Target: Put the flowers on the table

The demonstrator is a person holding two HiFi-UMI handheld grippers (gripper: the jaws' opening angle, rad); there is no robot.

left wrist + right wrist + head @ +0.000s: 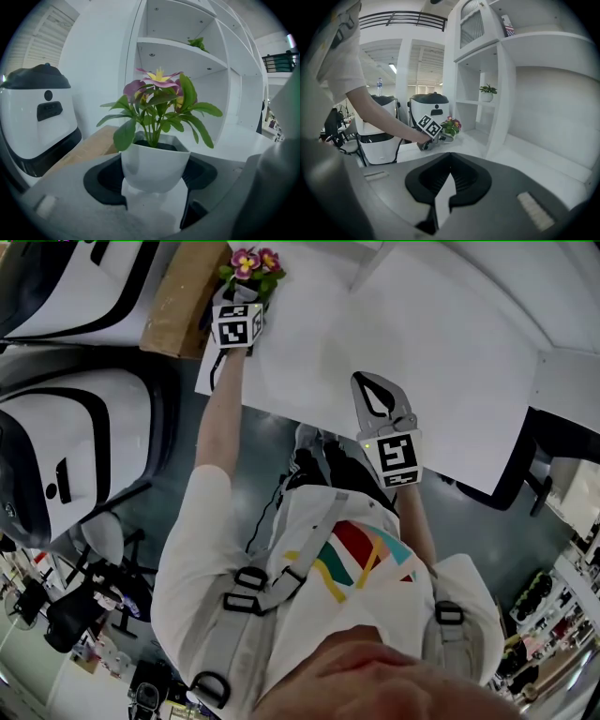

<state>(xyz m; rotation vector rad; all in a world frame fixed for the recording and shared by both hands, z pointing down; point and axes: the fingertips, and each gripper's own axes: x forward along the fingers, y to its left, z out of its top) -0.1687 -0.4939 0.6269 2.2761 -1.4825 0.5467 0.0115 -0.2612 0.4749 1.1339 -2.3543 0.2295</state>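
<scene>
- 2 white machines, far left; 1 cardboard box beside them.
- 1 left gripper, jaws clamped on the sides of 1 white pot carrying the flowers. It sits at the table corner next to the box; base contact cannot be told.
- Handling: settle the pot level and well inboard of the edge, then ease the jaws off.
- 1 right gripper, jaws together, nothing held, over the table's near edge.
- 1 shelf unit with 1 further plant.

white-black machines beside brown box; small potted plant up on white shelf unit.
</scene>
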